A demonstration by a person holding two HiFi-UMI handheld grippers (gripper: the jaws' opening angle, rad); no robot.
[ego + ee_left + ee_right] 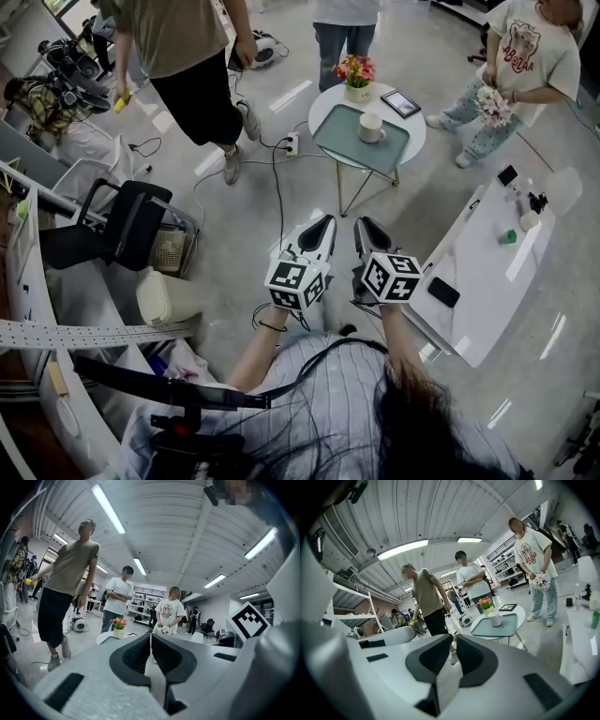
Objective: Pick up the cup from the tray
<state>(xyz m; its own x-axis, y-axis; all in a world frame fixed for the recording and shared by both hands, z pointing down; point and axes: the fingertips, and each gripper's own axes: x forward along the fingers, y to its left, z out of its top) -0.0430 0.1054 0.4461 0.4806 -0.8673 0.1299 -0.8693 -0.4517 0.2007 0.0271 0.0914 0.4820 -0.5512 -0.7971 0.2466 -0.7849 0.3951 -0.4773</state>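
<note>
Left gripper (322, 225) and right gripper (364, 228): jaws together, empty, well apart from cup (371, 127) on tray (339, 139). Risk: unopened jaws topple cup toward nearby flower vase (355, 77).

Open-plan office or lab floor. Long strip lights (108, 509) on a ribbed ceiling; polished grey floor (234, 244). White desk (487, 272), black office chair (131, 230), storage racks (140, 607) along the far wall. Power strip (292, 143) and loose cables (274, 187) trailing over the floor. Several people (70, 583) standing about
</note>
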